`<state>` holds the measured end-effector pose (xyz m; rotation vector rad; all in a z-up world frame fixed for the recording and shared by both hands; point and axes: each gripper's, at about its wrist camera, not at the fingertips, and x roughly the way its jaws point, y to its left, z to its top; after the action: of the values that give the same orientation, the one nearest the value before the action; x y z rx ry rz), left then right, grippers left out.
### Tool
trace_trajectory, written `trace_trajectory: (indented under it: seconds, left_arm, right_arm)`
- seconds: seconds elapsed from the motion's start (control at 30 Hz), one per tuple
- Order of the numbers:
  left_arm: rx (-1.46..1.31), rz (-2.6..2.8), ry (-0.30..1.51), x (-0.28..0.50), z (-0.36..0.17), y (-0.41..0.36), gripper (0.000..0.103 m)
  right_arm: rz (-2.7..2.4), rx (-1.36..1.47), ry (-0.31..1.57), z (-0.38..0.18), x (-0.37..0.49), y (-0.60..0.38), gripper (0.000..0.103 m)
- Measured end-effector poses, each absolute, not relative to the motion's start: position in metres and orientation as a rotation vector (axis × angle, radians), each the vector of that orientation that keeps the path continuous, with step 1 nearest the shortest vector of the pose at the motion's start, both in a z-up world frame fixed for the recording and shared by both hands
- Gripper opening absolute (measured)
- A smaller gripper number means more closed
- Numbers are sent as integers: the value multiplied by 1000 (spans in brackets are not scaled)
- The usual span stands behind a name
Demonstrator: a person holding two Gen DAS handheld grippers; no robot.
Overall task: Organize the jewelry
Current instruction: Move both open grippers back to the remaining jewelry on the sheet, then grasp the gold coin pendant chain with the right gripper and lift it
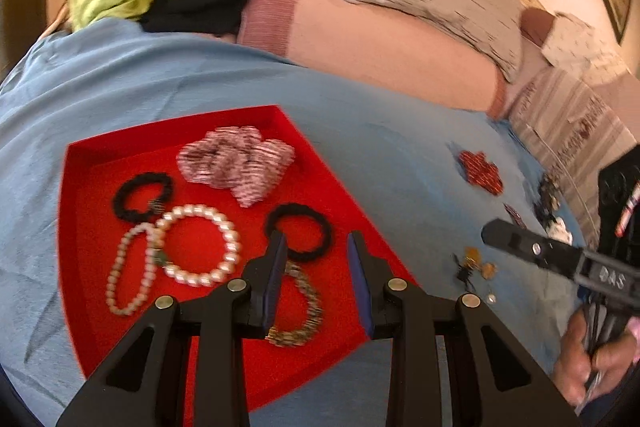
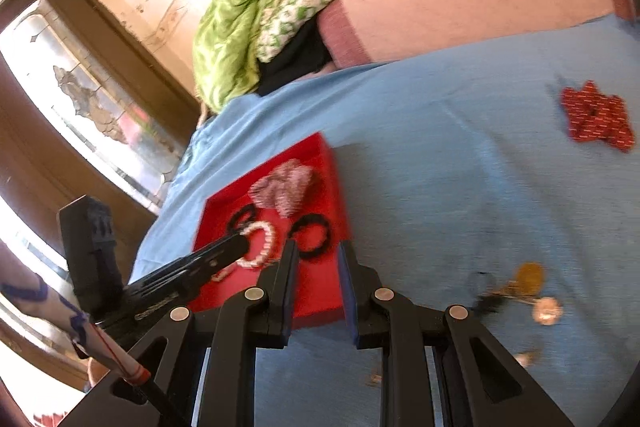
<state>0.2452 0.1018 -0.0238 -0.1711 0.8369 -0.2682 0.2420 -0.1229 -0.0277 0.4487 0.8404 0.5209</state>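
1. My left gripper (image 1: 318, 247) hangs over the near part of the red tray (image 1: 80, 227), its fingers (image 1: 276, 267) released and spread, nothing between them.
2. My right gripper (image 2: 318, 255) is off to the right of the tray, above the blue sheet (image 2: 440, 147) on the bed; its fingers (image 2: 290, 267) are also parted and empty.
3. The tray is shallow, with straight walls and a matte floor.
4. On it lie a round pearl bracelet (image 1: 200, 247) of glossy white beads, a longer strand of small pearls (image 1: 128, 275) to its left, two fuzzy black hair ties (image 1: 142, 195) (image 1: 300, 233), a ruffled pink-and-white scrunchie (image 1: 236, 163) at the far side, and a dull beaded bracelet (image 1: 304, 307) right under my left gripper.
5. Loose on the sheet to the right sit a red patterned scrunchie (image 2: 596, 115), far off, and small gold-coloured earrings (image 2: 528, 287) nearer, blurred.
6. A crumpled green quilt (image 2: 248, 7) lies at the far end of the bed.
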Motion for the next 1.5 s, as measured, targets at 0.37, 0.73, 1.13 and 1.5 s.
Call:
trace_trajectory:
  seconds: [0.37,0.73,1.13,1.5]
  left_arm:
    - [-144,-319,851,244,-28,80,30]
    - [-183,-298,855,247,-28,99,30]
    - [-191,-304,848,246,-26,95,30]
    - [-120,-417,872,233,-30,51,30]
  right_arm:
    - [547,377,992,-63,242,-141,22]
    - [551,-53,1015,-91,233,-66,23]
    - [450,-153,1035,-78,214,-88,5]
    - [501,334,778,-12,195,-207,6]
